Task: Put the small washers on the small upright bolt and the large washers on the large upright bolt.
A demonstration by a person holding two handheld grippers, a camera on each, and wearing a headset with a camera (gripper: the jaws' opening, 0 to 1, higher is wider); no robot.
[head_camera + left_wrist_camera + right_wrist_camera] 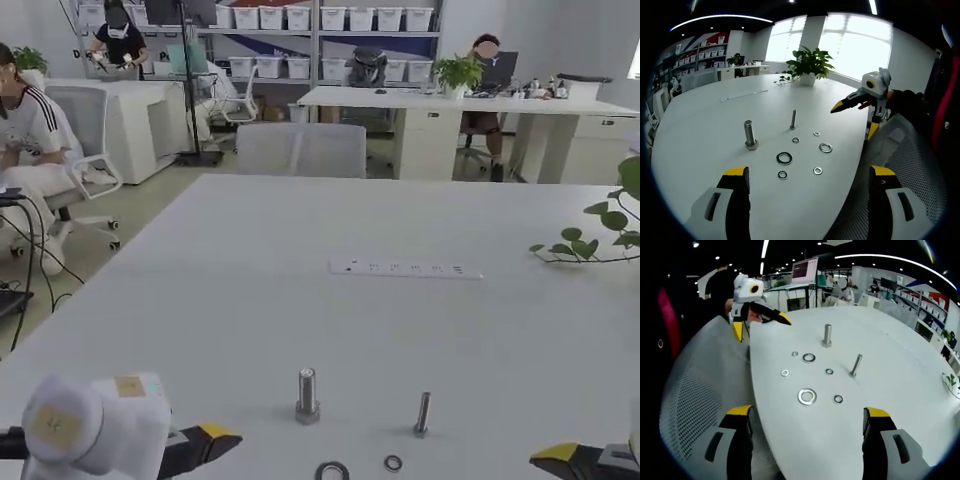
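Open office: white desks (pixel 430 100), shelving (pixel 318 40) with white bins (pixel 333 18), bright windows (pixel 852 45), potted plant (pixel 811 62).

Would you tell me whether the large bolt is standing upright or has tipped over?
Upright: the large bolt stands on its head on the table, shank pointing up.

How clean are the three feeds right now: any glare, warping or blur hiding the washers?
Head view: even light, slightly soft, a large washer right at the bottom edge. Left gripper view: windows blown out white, fisheye bends the table, washers crisp. Right gripper view: same barrel warp, ceiling lights streak, no glare on the table.
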